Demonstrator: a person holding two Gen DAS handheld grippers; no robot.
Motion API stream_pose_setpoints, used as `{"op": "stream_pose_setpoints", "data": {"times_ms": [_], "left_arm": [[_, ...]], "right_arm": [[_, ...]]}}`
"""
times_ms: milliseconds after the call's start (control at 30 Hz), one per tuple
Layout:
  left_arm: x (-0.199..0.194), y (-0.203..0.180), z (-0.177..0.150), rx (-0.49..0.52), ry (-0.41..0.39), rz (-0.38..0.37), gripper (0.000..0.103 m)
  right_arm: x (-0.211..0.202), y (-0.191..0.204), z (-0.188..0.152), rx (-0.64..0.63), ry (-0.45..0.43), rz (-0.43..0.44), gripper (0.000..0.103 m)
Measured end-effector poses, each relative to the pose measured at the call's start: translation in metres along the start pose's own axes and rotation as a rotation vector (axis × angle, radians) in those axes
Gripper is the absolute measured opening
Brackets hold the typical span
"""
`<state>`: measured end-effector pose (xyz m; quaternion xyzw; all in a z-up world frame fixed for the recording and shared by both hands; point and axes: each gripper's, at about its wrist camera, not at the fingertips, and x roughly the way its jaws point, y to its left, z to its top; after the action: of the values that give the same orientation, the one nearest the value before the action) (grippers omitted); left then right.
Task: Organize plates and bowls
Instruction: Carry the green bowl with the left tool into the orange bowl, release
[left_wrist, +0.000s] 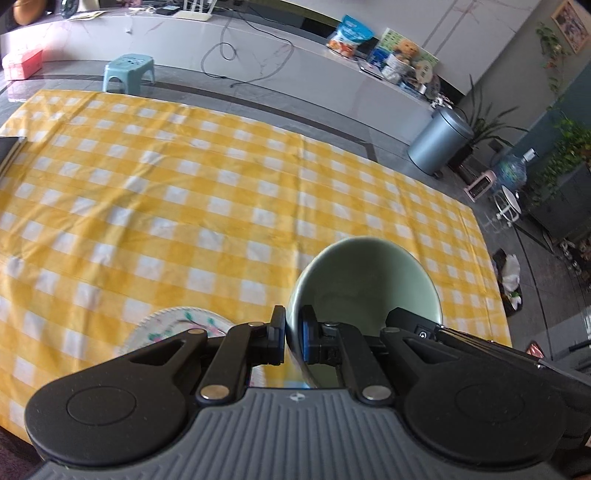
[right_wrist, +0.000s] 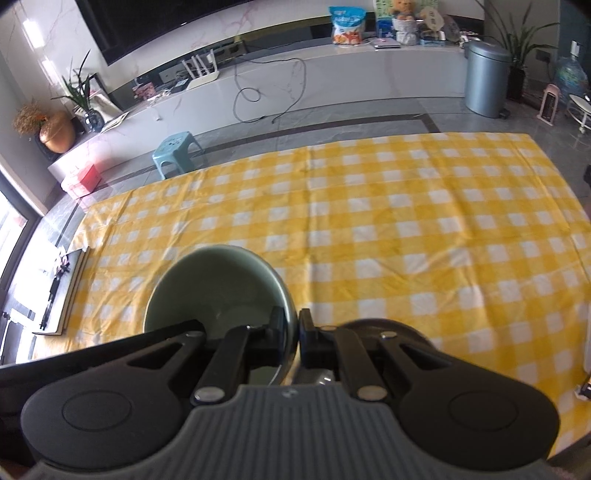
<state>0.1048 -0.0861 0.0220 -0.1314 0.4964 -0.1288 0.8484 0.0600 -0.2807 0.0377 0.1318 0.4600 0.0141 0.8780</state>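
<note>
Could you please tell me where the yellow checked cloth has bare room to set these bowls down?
The cloth is bare across its middle and far side, from the book at its left edge to the right edge. It is crowded only near the tongs: a floral plate beside the left bowl, a dark dish by the right bowl.

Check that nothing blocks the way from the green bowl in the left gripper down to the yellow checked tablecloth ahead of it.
Nothing visible blocks it. The left gripper is shut on the rim of the pale green ceramic bowl, and the yellow-and-white checked tablecloth ahead lies bare. Only a white floral-patterned plate sits off to the gripper's left.
</note>
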Motion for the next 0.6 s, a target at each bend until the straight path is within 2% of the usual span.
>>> {"op": "stream_pose_setpoints", "data": {"times_ms": [167, 333, 600], "left_arm": [[0.016, -0.024, -0.013, 0.04, 0.05, -0.039, 0.009], [0.037, -0.036, -0.021, 0.057, 0.103, -0.041, 0.009], [0.051, -0.044, -0.031, 0.113, 0.168, -0.03, 0.009]], "right_arm": [[-0.013, -0.034, -0.009, 0.037, -0.003, -0.042, 0.005], [-0.006, -0.058, -0.016, 0.062, 0.023, -0.064, 0.005], [0.013, -0.069, -0.025, 0.06, 0.076, -0.064, 0.005]]}}
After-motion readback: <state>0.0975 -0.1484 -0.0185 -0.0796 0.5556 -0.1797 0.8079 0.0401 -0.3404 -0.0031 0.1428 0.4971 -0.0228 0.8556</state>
